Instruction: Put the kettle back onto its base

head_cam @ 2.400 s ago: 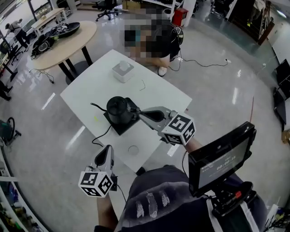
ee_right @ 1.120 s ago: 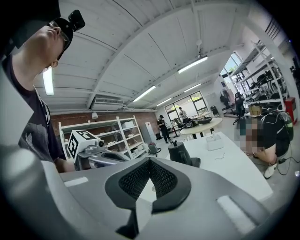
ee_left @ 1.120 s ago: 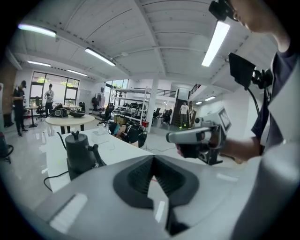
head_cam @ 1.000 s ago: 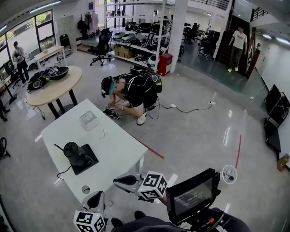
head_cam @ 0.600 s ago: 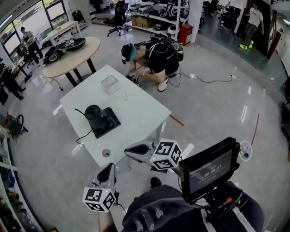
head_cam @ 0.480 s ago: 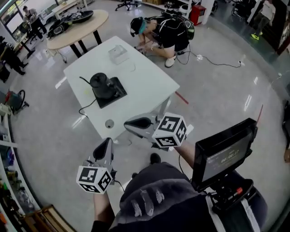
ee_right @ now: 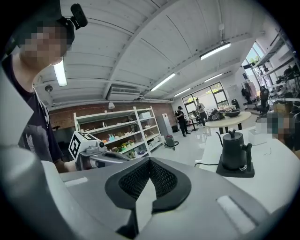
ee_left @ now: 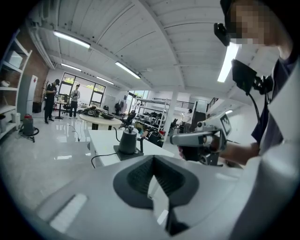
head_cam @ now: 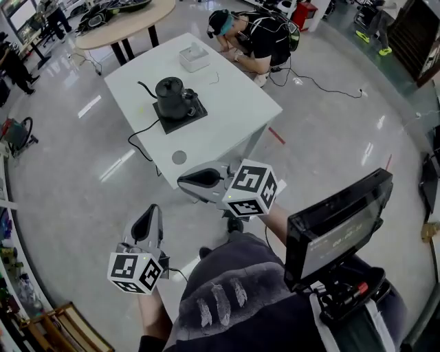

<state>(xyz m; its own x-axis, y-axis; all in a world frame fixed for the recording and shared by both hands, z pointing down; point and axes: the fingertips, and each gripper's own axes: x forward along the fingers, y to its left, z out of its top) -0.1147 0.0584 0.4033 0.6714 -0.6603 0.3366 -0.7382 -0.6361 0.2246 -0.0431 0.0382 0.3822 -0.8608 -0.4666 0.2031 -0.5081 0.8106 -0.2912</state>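
Observation:
The black gooseneck kettle (head_cam: 172, 95) stands upright on its black square base (head_cam: 190, 115) on the white table (head_cam: 234, 103). Both grippers are off the table, on the near side of its front corner. My right gripper (head_cam: 183, 181) is shut and empty, pointing left just past the table's corner. My left gripper (head_cam: 150, 216) is lower left over the floor, shut with nothing in it. In the left gripper view the kettle (ee_left: 127, 140) shows far ahead with the right gripper (ee_left: 187, 138) beside it. In the right gripper view the kettle (ee_right: 233, 150) is at the right.
A small white box (head_cam: 194, 56) sits at the table's far end. A person (head_cam: 258, 31) crouches on the floor just beyond it. The base's cable (head_cam: 141, 134) hangs off the table's left edge. A round wooden table (head_cam: 124, 15) stands further back. A monitor (head_cam: 337, 227) hangs at my right.
My right gripper was at the kettle's handle at first; now it has let go and both grippers have drawn back off the table. The kettle stays on its base.

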